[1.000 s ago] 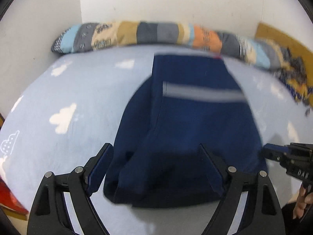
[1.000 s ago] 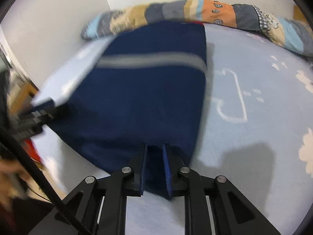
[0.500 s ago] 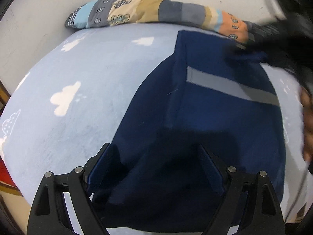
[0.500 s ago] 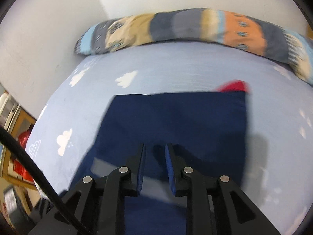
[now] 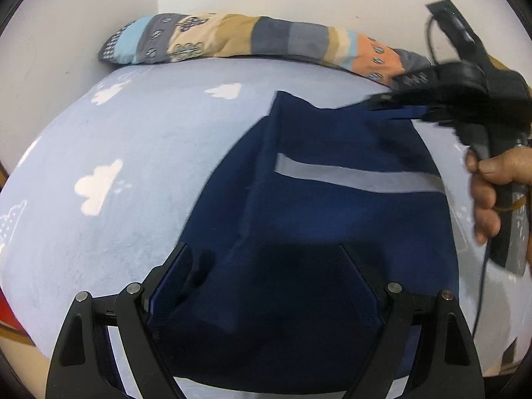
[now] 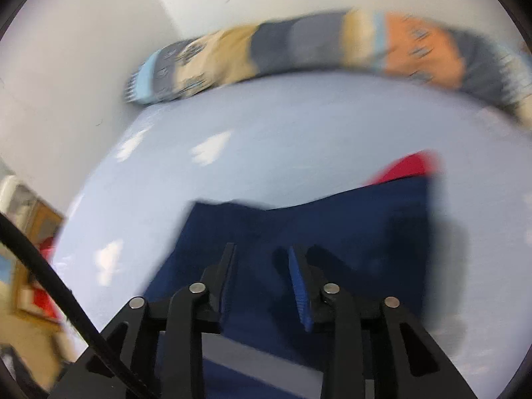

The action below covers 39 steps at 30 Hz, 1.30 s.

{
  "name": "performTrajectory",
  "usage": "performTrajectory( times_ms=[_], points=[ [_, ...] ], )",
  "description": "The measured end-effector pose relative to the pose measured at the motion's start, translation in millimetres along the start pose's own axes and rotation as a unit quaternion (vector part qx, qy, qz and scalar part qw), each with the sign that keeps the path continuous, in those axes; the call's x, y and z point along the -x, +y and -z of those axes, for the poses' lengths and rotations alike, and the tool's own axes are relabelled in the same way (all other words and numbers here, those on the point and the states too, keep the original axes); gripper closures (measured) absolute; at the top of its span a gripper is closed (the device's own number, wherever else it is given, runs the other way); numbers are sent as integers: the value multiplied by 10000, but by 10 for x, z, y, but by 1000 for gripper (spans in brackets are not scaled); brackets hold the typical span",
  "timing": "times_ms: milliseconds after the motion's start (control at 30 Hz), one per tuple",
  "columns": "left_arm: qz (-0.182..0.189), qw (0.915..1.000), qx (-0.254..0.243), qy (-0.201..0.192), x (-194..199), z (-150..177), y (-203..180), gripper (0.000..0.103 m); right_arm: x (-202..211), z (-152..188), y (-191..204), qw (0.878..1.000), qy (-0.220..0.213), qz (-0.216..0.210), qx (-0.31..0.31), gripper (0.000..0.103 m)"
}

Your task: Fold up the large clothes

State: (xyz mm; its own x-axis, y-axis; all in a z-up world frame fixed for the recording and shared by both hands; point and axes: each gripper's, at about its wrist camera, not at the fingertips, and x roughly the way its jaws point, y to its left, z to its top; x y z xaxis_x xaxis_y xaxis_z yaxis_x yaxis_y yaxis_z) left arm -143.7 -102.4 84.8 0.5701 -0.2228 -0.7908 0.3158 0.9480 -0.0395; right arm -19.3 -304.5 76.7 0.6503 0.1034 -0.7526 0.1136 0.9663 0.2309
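Your left tongs [image 5: 262,266] are matte black plastic with angular linkage arms, silver screw heads at the pivots and dark blue ribbed pads. Your right tongs [image 6: 262,266] match them, with a black cable at 8 o'clock. Your right hand [image 5: 495,186] shows bare skin.

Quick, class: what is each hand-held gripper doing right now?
Left hand-held gripper: open, over the navy garment.
Right hand-held gripper: open, holding nothing.
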Motion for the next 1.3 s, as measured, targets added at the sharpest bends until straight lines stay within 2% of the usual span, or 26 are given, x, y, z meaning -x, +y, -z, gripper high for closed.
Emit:
performTrajectory(
  times_ms=[33, 100, 200, 233, 267, 433, 567, 633, 700, 800, 967, 1133, 1300],
  points=[
    [19, 10000, -75, 55, -27, 7, -40, 16, 94, 36, -128, 9987, -111, 480, 91, 68],
    [-43, 9995, -262, 162, -91, 38, -103, 16, 121, 139, -342, 9978, -12, 662, 25, 68],
    [-337, 9966, -652, 363, -258, 83, -161, 16, -31, 381, -534, 9974, 586, 394, -130, 65],
    [-348, 9963, -674, 403, -285, 99, -156, 16, -24, 458, -535, 9971, 641, 404, -36, 65],
    [-335, 9966, -653, 376, -281, 102, -142, 16, 75, 508, -518, 9977, 482, 473, 42, 65],
    [-2, 9986, -491, 173, -115, 99, -73, 16, 687, 801, -371, 9994, 15, 222, 279, 63],
    [89, 9985, -533, 124, -69, 118, -72, 16, 983, 1339, -187, 9979, 114, -284, 571, 63],
    [31, 9981, -604, 143, -78, 133, -99, 16, 1007, 1606, -160, 9970, 199, -445, 607, 66],
    [-66, 9972, -734, 151, -85, 160, -150, 16, 981, 1901, -119, 9961, 326, -478, 660, 70],
    [-182, 9956, -893, 212, -132, 189, -194, 16, 748, 2133, -190, 9962, 596, -427, 469, 70],
    [-341, 9921, -1199, 134, -110, 227, -266, 16, 767, 2185, -176, 9964, 623, -318, 482, 71],
    [-179, 9930, -1166, 5, -33, 194, -282, 16, 968, 2141, -141, 9969, 433, -395, 517, 71],
    [-22, 9902, -1394, -49, -8, 213, -421, 16, 852, 2202, -231, 9967, 567, -494, 288, 71]
  ],
)
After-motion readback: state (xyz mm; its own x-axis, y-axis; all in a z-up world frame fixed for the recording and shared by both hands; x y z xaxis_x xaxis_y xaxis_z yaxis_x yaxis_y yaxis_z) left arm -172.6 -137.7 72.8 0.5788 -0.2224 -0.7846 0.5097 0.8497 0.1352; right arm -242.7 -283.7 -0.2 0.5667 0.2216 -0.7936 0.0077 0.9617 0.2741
